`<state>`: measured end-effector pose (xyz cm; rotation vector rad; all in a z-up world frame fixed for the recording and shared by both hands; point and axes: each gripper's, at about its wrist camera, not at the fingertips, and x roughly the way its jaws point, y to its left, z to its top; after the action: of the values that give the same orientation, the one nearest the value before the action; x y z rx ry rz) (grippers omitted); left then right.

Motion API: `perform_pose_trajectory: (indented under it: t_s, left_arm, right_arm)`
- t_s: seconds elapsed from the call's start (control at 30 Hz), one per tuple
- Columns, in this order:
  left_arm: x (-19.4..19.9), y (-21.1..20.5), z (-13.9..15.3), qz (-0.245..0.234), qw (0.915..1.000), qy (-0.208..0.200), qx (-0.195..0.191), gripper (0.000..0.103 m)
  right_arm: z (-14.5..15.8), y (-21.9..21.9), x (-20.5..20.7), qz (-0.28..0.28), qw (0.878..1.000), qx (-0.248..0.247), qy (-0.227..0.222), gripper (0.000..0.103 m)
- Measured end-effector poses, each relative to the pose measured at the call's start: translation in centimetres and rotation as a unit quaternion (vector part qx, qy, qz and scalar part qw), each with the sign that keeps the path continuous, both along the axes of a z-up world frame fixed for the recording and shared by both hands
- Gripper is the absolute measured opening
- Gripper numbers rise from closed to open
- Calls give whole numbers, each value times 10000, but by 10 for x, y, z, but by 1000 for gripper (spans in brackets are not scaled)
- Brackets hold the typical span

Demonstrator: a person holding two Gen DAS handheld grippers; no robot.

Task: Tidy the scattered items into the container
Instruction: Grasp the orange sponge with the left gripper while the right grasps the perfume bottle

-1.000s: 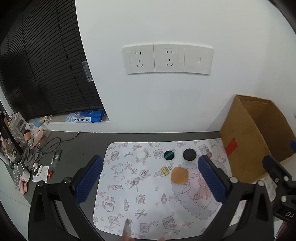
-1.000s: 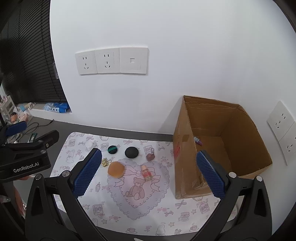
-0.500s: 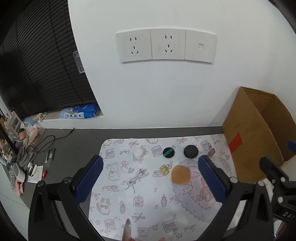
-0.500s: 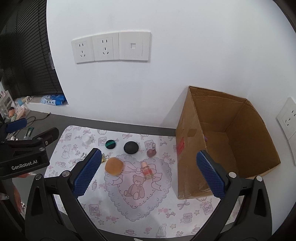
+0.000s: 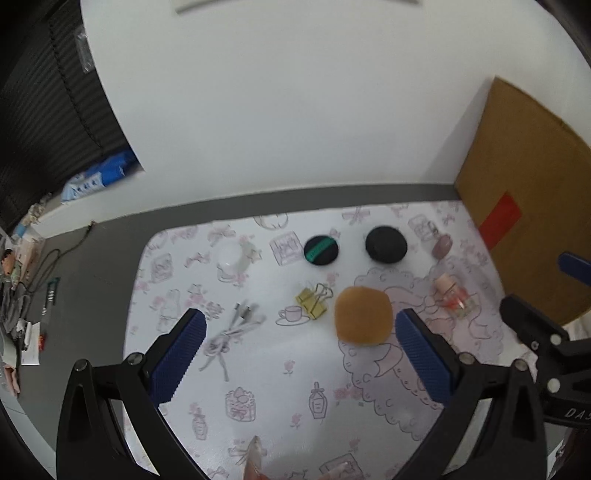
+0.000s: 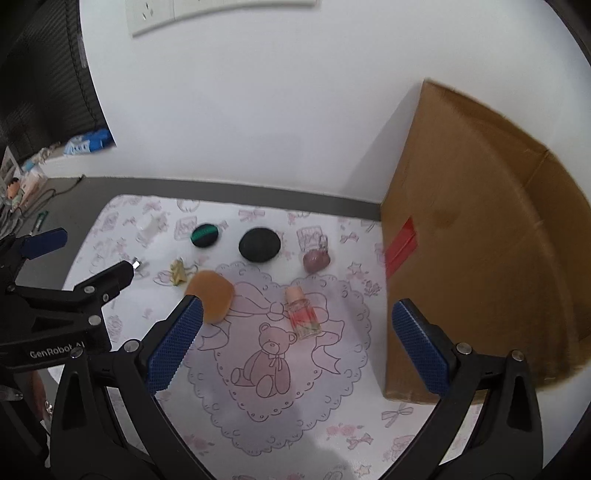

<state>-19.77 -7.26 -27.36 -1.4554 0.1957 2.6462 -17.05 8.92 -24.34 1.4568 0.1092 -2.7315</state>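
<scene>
Scattered items lie on a patterned mat (image 5: pixel 280 373): an orange sponge (image 5: pixel 363 320), a yellow binder clip (image 5: pixel 314 302), a black-green puff (image 5: pixel 320 250), a black puff (image 5: pixel 386 244), a pink perfume bottle (image 6: pixel 302 313), a mauve stone (image 6: pixel 316 260), a white cap (image 5: pixel 231 257) and a tied cable (image 5: pixel 236 325). The cardboard box (image 6: pixel 480 236) stands at the right. My left gripper (image 5: pixel 301 350) is open and empty above the clip and sponge. My right gripper (image 6: pixel 297 347) is open and empty above the perfume bottle.
A white wall with sockets (image 6: pixel 221 9) rises behind the mat. Dark blinds (image 5: pixel 44 122) and a blue packet (image 5: pixel 98 177) are at the left. Clutter and wires (image 5: pixel 22 280) lie on the grey desk to the far left.
Both grippers have dropped lower and closer to the mat; the items look larger. Both stay open and empty.
</scene>
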Motion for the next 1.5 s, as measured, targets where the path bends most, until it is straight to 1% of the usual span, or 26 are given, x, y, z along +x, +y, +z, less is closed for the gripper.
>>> perform_pose_trajectory:
  t_s: [0.2, 0.27, 0.43, 0.6, 0.8, 0.87, 1.0, 1.1, 1.13, 1.17, 1.2, 1.23, 1.27, 1.3, 1.33, 1.37, 1.43, 1.5]
  left_arm:
    - [-11, 12, -54, -218, 9995, -221, -40, 102]
    - [-14, 15, -68, -255, 9992, -298, -21, 102]
    - [-20, 19, -91, -268, 9990, -362, 49, 102]
    - [-24, 16, -99, -218, 9986, -387, 275, 102]
    - [-26, 8, -102, -145, 9969, -451, 630, 102]
    - [-26, 8, -103, -148, 9968, -418, 668, 102]
    - [-26, 10, -105, -155, 9973, -379, 617, 102]
    - [-29, 8, -104, -101, 9956, -446, 823, 102]
    - [-29, 8, -104, -66, 9953, -479, 840, 98]
    - [-30, 11, -103, -76, 9958, -490, 769, 96]
    - [-29, 15, -103, -133, 9961, -482, 721, 89]
    - [-27, 19, -102, -258, 9962, -464, 686, 77]
    - [-26, 23, -100, -347, 9958, -472, 697, 71]
    - [-25, 25, -99, -426, 9952, -488, 739, 57]
    - [-23, 29, -99, -514, 9942, -511, 797, 46]
    - [-22, 31, -98, -565, 9939, -511, 803, 44]
    - [-22, 33, -100, -595, 9939, -496, 784, 44]
    - [-23, 30, -101, -593, 9924, -526, 937, 38]
  right_arm:
    - [-55, 6, -14, -45, 9995, -16, -303, 103]
    - [-69, 9, -17, -67, 9993, -10, -371, 103]
    - [-97, 18, -24, -115, 9989, -89, -456, 103]
    - [-110, 22, -29, -26, 9987, -243, -441, 103]
    - [-122, 28, -35, 5, 9965, -621, -560, 103]
    - [-126, 30, -37, 10, 9956, -725, -598, 103]
    - [-126, 28, -38, 116, 9963, -654, -545, 101]
    - [-125, 27, -39, 122, 9972, -458, -581, 93]
    - [-124, 25, -38, 72, 9980, -231, -576, 80]
    - [-124, 24, -38, 65, 9983, -94, -574, 71]
    - [-122, 23, -38, 91, 9982, -113, -581, 67]
    - [-121, 23, -38, 95, 9982, -98, -591, 60]
    - [-120, 23, -38, 92, 9981, -102, -602, 54]
    - [-120, 23, -39, 84, 9981, -96, -608, 52]
    - [-119, 23, -39, 85, 9980, -93, -611, 46]
    - [-119, 21, -40, 95, 9980, -85, -614, 42]
    - [-118, 21, -40, 103, 9980, -80, -622, 39]
    - [-118, 21, -40, 91, 9980, -80, -619, 35]
